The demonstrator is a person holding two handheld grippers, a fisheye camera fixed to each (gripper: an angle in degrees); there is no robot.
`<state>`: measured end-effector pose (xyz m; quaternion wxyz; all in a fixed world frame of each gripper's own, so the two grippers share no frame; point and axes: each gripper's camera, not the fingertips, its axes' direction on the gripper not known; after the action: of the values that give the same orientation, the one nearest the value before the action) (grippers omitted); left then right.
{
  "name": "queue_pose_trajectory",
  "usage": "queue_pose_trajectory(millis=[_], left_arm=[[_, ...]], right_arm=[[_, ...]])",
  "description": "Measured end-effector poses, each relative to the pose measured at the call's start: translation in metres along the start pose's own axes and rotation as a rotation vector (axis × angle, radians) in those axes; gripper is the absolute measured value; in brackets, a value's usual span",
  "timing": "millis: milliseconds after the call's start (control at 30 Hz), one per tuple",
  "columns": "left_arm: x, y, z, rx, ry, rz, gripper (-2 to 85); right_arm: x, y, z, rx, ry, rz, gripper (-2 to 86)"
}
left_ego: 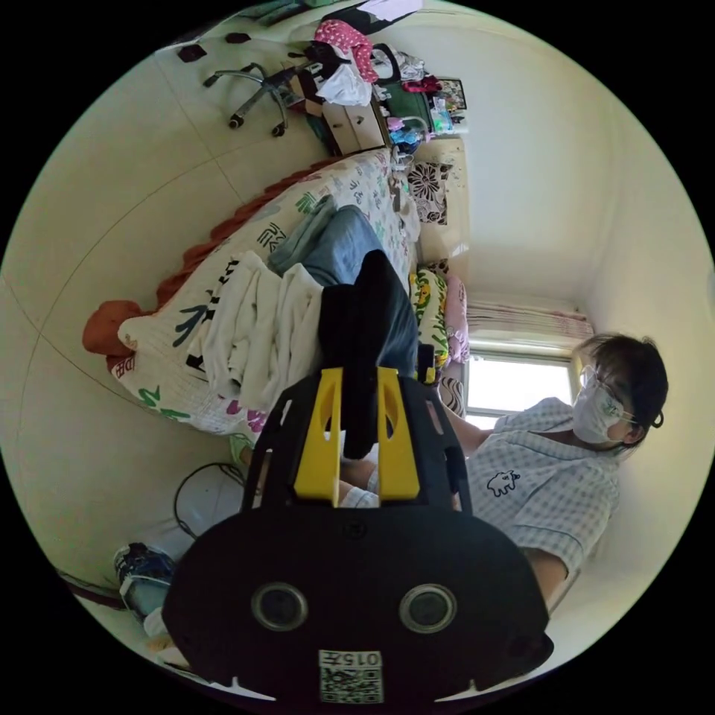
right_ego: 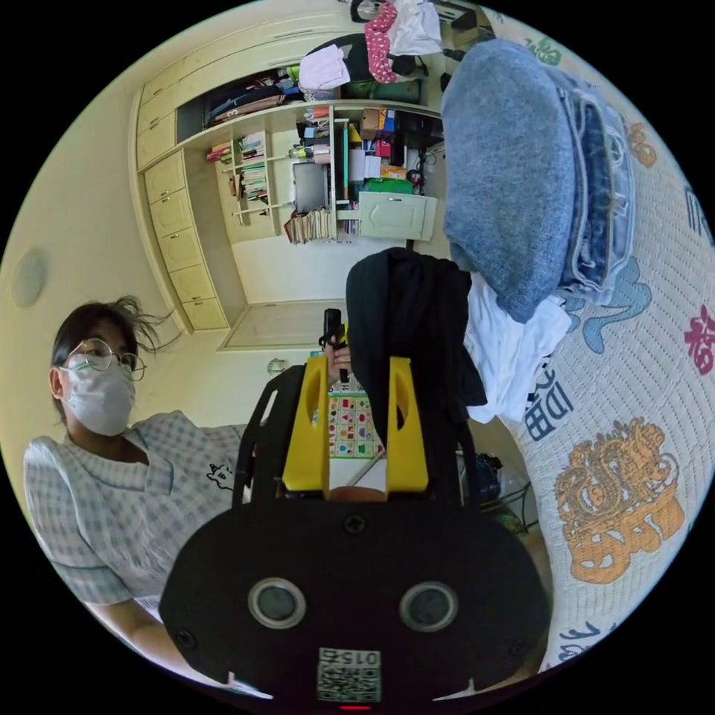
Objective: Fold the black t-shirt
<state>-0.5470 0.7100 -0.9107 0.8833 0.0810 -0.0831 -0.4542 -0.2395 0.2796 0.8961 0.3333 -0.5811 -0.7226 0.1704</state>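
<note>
The black t-shirt (left_ego: 365, 328) hangs bunched between the yellow jaws of the left gripper (left_ego: 356, 376), which press on it, above the bed (left_ego: 223, 298). In the right gripper view the black t-shirt (right_ego: 406, 320) runs between the right gripper (right_ego: 357, 365) jaws; whether both press it I cannot tell. That view adds folded jeans (right_ego: 521, 171) and shelves (right_ego: 313, 179); the left gripper view shows white clothes (left_ego: 261, 328).

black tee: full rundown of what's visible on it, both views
The black t-shirt is plain, matte, soft-looking cloth, bunched into vertical folds and lifted off the bed. In the left gripper view a strip of it runs between the yellow jaws of the left gripper. In the right gripper view it hangs as a crumpled mass at the right gripper, draping over one jaw. Its sleeves, collar and hem cannot be told apart. White clothes and folded jeans lie behind it.
</note>
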Motion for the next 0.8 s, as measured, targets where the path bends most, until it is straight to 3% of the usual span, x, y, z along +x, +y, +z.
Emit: queue_pose_trajectory(millis=[200,333,533,600,733,800], left_arm=[[0.065,0.054,0.009,0.113,-0.069,0.004,6.7],[0.170,0.099,0.046,0.230,-0.259,0.163,6.3],[0.349,0.146,0.243,-0.059,-0.580,0.597,6.5],[0.382,0.158,0.323,-0.176,-0.549,0.679,6.7],[0.442,0.188,0.513,-0.307,-0.195,0.694,7.3],[0.473,0.208,0.600,-0.374,-0.153,0.697,7.5]], right_arm=[[-0.006,0.030,-0.038,0.056,-0.007,0.010,10.0],[-0.019,0.064,-0.067,0.064,0.057,0.000,8.9],[-0.049,0.142,-0.115,0.053,0.364,-0.035,8.3],[-0.059,0.171,-0.136,0.090,0.420,-0.077,9.0],[-0.061,0.248,-0.206,0.232,0.467,-0.067,10.2],[-0.053,0.288,-0.247,0.321,0.505,-0.011,10.4]])
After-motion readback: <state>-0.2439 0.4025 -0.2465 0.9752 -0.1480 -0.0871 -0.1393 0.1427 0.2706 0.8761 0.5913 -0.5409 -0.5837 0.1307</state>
